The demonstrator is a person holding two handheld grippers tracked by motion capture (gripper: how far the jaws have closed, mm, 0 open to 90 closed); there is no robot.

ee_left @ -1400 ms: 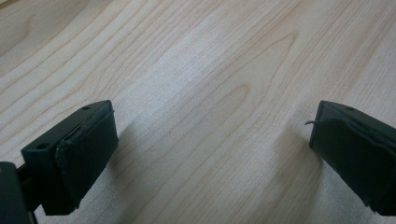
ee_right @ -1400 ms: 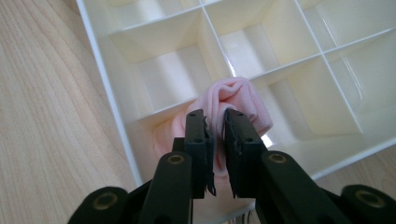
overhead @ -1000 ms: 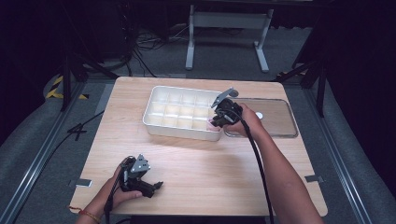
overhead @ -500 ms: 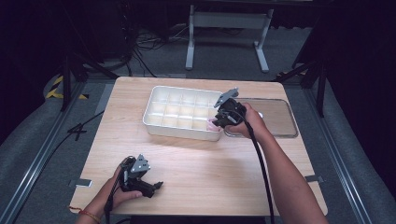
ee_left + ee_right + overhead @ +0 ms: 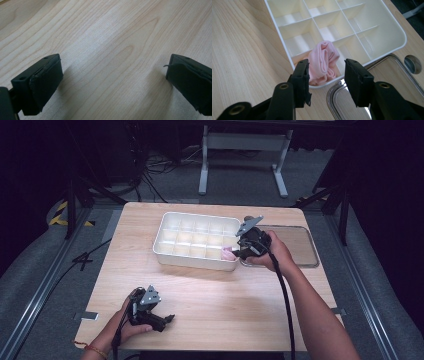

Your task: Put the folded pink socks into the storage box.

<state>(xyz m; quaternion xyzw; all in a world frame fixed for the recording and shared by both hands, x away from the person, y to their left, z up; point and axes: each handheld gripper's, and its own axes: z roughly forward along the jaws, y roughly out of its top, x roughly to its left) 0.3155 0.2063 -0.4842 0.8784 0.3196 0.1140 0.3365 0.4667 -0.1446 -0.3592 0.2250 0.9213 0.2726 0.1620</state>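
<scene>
Wood table (image 5: 210, 290) | R gripper (image 5: 326, 72) opening over pink cloth (image 5: 323, 60) | L gripper (image 5: 167, 319) resting

We see a small rolled bundle of pale pink cloth (image 5: 323, 61), soft and folded over on itself, lying slightly crumpled in a corner compartment of the white plastic divided tray (image 5: 384, 27). It rests against the compartment's outer wall. In the high view that pink cloth (image 5: 228, 253) sits at the tray's (image 5: 172, 257) near right corner, on the light wooden table.
</scene>
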